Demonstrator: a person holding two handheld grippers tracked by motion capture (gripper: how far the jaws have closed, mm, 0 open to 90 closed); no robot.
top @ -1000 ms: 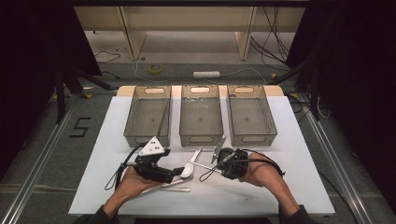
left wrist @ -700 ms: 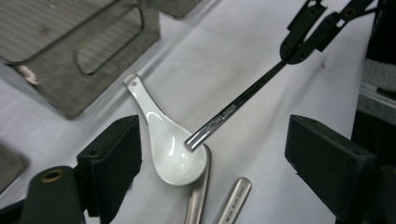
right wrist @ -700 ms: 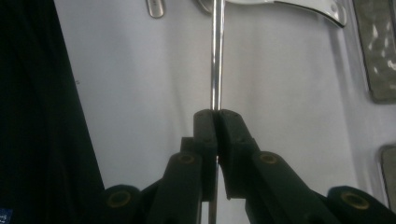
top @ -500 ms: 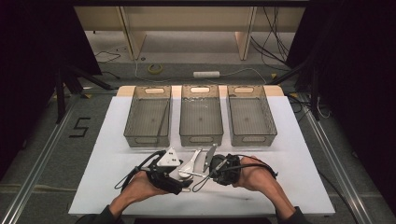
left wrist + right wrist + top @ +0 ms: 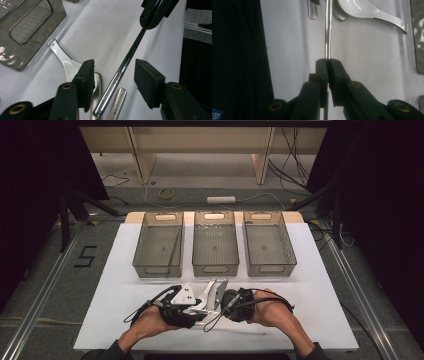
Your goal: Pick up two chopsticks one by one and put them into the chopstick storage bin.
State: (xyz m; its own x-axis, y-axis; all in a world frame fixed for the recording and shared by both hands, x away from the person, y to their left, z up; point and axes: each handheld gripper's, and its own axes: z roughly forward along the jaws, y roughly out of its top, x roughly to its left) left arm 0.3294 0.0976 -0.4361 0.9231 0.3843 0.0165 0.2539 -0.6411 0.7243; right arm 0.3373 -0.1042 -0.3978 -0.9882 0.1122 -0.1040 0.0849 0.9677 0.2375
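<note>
A white table (image 5: 320,270) stands in a dim room with a grey floor and loose cables beyond it, and three clear plastic bins (image 5: 215,244) sit in a row across its far half, well ahead of both grippers. Near the table's front edge the person's two hands bring the grippers close together, tips facing each other. The right gripper (image 5: 328,62) is clamped tight on a thin steel rod (image 5: 327,30), a chopstick-like piece of cutlery; its jaws meet on the shaft, which runs straight out ahead of them toward the other gripper. In the high view the right gripper (image 5: 225,301) sits just to the right of the left gripper (image 5: 197,307), the two almost touching. The left gripper (image 5: 113,72) has just been closing, yet its jaws stand half apart, with the engraved end of the steel rod (image 5: 122,70) lying in the gap between them; neither pad presses on it, so the rod is not gripped from this side. At the far end of that same rod, ahead of the left gripper, the right gripper's black jaws pinch it. Just below the rod, near the left gripper's own jaws, lie two more metal handles (image 5: 117,102). A white ceramic spoon (image 5: 63,58) rests on the table beside the left-hand jaw, its handle pointing toward the nearest bin.
</note>
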